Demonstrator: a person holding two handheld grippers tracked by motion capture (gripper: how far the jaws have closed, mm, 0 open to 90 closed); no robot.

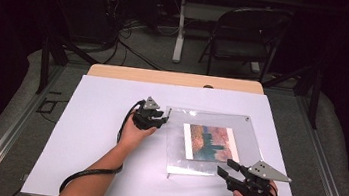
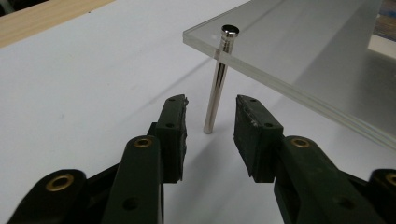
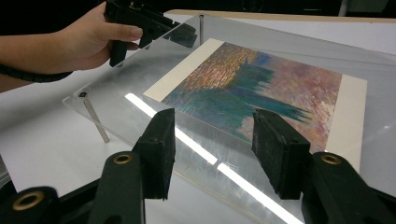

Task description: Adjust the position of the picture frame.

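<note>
We count 1 clear panel [image 1: 220,121] with 1 print [image 1: 210,142] under it, on 1 white surface [image 1: 99,119]. We see 3 metal pins: 1 [image 2: 216,84] at the far left corner, 1 [image 3: 93,116] at the near left, 1 [image 1: 248,119] at the far right. There are 2 grippers [image 1: 162,116] [image 1: 228,174], and 1 chair [image 1: 250,37] stands behind.

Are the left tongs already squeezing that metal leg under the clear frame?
No. The metal leg stands free between the left tongs, with gaps on both sides.
</note>
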